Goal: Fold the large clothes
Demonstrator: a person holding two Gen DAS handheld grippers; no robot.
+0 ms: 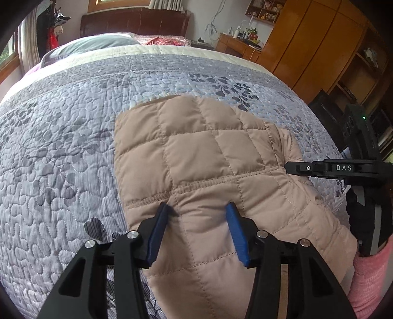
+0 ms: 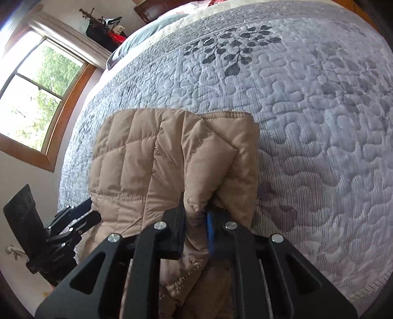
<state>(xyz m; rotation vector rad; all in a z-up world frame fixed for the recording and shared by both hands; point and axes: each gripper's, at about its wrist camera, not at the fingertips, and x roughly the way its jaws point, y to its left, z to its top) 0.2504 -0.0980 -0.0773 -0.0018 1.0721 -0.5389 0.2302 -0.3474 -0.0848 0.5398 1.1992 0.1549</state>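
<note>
While the jacket (image 1: 196, 152) lies part-folded on the bed (image 1: 61, 147), our right claw (image 2: 195, 223) clamps its edge to steer the fold; our left claw (image 1: 196, 218) rests apart, steadying.

A bed is covered by a grey-blue quilted bedspread (image 1: 73, 137) printed with dark leaf sprigs. A cream band runs across its far end, with a blue-grey pillow (image 1: 93, 45) beyond it. A dark wooden headboard (image 1: 135, 23) stands against the wall. A tall wooden wardrobe (image 1: 314, 46) stands to the right, a low wooden desk (image 1: 235, 45) beside it. A wood-framed window (image 2: 39, 98) shows green foliage outside.
</note>
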